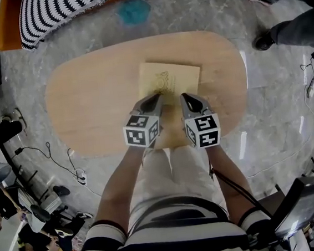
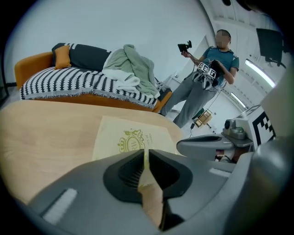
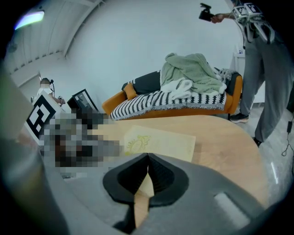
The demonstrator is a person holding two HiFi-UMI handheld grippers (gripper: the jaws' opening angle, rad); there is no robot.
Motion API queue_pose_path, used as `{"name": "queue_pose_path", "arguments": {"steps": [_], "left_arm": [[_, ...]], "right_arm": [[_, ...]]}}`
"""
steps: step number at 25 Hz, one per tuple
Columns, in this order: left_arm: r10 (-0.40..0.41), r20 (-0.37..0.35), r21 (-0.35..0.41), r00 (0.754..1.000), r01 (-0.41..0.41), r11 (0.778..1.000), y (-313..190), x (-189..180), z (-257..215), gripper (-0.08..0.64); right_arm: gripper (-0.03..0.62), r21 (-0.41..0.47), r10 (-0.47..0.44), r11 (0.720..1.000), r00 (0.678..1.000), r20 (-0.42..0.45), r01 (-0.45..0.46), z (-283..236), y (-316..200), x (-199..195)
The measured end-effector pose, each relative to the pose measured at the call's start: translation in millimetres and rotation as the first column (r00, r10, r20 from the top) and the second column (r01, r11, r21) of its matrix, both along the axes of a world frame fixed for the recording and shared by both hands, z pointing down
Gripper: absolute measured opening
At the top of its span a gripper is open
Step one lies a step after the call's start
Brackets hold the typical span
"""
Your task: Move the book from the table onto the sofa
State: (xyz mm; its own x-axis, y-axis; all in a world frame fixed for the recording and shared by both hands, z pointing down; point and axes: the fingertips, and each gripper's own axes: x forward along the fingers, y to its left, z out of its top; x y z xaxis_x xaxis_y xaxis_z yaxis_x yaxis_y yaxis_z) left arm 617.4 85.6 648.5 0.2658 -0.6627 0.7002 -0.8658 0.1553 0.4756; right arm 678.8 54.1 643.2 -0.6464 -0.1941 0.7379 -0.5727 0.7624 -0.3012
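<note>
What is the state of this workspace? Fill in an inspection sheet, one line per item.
Surface: oval wooden table, book on it.
Job's things: book flat on the table; sofa beyond it, striped cover.
Clutter: clothes heaped on the sofa.
Grippers: left gripper and right gripper both shut, holding nothing, tips at the book's near edge.
Cables: cable loose on the floor.
Surroundings: bystander standing past the table.

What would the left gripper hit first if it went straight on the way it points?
Probably the pale yellow book on the wooden table: the shut left gripper points down at its near edge, though depth is unclear.
</note>
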Motion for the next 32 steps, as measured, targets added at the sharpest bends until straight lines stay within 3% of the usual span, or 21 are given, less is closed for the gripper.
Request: {"name": "queue_pose_path", "arguments": {"steps": [2,6,10,19,24,29,32], "left_arm": [[0.01,-0.026,-0.005,1.0,-0.01,1.0,-1,2,5,0.123],[0.023,-0.015,-0.012,1.0,-0.023,1.0,-7,0,11,0.132],[0.016,0.029,-0.014,0.999,-0.015,1.0,-10,-8,15,0.183],[-0.134,0.163,0.051,0.977,0.127,0.991,-16,-67,19,0.335],[-0.113,0.067,0.037,0.991,0.111,0.993,-21,-66,33,0.433],[-0.051,-0.052,-0.009,0.997,0.051,0.999,-12,-40,55,0.509],[-0.01,-0.008,-0.025,1.0,0.01,1.0,-6,-27,64,0.52]], "right_arm": [[-0.003,-0.012,-0.008,1.0,1.0,0.002,0.008,6,1,-1],[0.083,-0.045,-0.013,0.999,1.0,0.0,0.013,18,4,-5],[0.157,0.009,0.005,1.0,1.0,-0.013,-0.005,21,-3,-5],[0.317,0.043,0.167,0.985,0.985,-0.044,-0.165,36,-33,19],[0.372,-0.054,0.198,0.979,0.98,-0.005,-0.198,48,-34,17],[0.387,-0.124,0.188,0.975,0.982,0.007,-0.186,64,-25,8],[0.39,-0.155,0.191,0.97,0.981,0.014,-0.187,69,-22,8]]}}
